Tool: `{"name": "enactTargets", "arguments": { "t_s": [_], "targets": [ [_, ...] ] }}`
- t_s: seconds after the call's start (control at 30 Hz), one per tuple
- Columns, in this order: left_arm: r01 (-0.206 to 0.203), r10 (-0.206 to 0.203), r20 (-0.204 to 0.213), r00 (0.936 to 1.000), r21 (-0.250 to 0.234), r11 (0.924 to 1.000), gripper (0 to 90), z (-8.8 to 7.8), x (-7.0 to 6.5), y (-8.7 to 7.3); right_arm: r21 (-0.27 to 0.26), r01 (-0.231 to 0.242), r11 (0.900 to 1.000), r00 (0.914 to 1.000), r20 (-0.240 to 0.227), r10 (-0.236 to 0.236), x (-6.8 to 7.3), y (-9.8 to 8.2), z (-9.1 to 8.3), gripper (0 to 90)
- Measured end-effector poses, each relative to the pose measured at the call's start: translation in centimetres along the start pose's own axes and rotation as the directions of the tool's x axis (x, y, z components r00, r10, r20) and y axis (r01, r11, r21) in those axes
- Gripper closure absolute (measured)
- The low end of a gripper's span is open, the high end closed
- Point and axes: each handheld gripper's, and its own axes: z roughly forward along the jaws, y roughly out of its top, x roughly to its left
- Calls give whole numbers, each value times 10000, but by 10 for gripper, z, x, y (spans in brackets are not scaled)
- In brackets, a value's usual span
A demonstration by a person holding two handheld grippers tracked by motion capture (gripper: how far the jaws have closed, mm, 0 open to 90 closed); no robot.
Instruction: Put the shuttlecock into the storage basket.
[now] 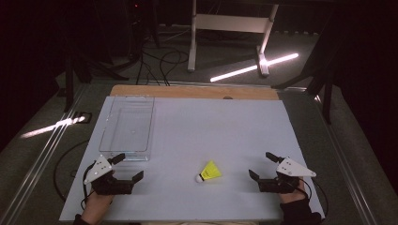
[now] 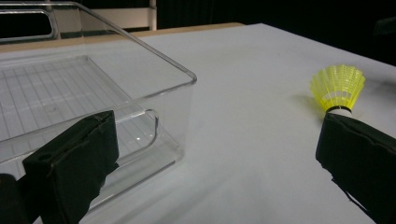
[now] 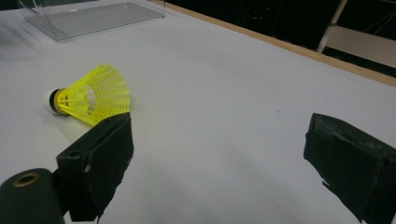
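Yellow plastic-mesh shuttlecock with white cork tip (image 1: 210, 171) lying sideways on white table (image 1: 211, 122), between both grippers. Left gripper (image 1: 128, 166) jaws wide apart, empty, just beside clear plastic rectangular tray (image 1: 127, 126). Right gripper (image 1: 262, 165) same, wide apart, nothing held.

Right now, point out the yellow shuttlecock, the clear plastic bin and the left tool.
yellow shuttlecock (image 1: 212, 170), high view, on its yellow skirt.
clear plastic bin (image 1: 106, 125), high view, on its left wall.
left tool (image 1: 128, 168), high view, midway between the tips of its open jaws.
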Motion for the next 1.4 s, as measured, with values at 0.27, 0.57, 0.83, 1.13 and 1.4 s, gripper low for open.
{"name": "enactTargets", "arguments": {
  "t_s": [0.27, 0.57, 0.83, 1.13, 1.4],
  "targets": [
    [-63, 43, 522, 9986, 367, 9993, 2, -5, 5, 12, -85, -156, 9998, 9999, 35, 156, 0, 2, -2, 86],
    [-554, 431, 1180, 9921, 1037, 9931, 2, -9, 4, 30, -136, -319, 9994, 9993, 202, 322, -7, 0, -1, 86],
    [-1044, 714, 1602, 9845, 2079, 9726, 2, -3, -2, 45, -115, 113, 9999, 9997, -194, -115, 0, 3, 4, 86],
    [-1519, 1034, 1730, 9795, 2962, 9430, 2, -3, -5, 53, -386, 222, 9990, 9983, -532, -243, 4, 7, 4, 87],
    [-2151, 1472, 1912, 9705, 4096, 8865, 2, -1, -15, 63, -321, 405, 9987, 9963, -751, -428, 8, 8, 7, 86]
  ]
}}
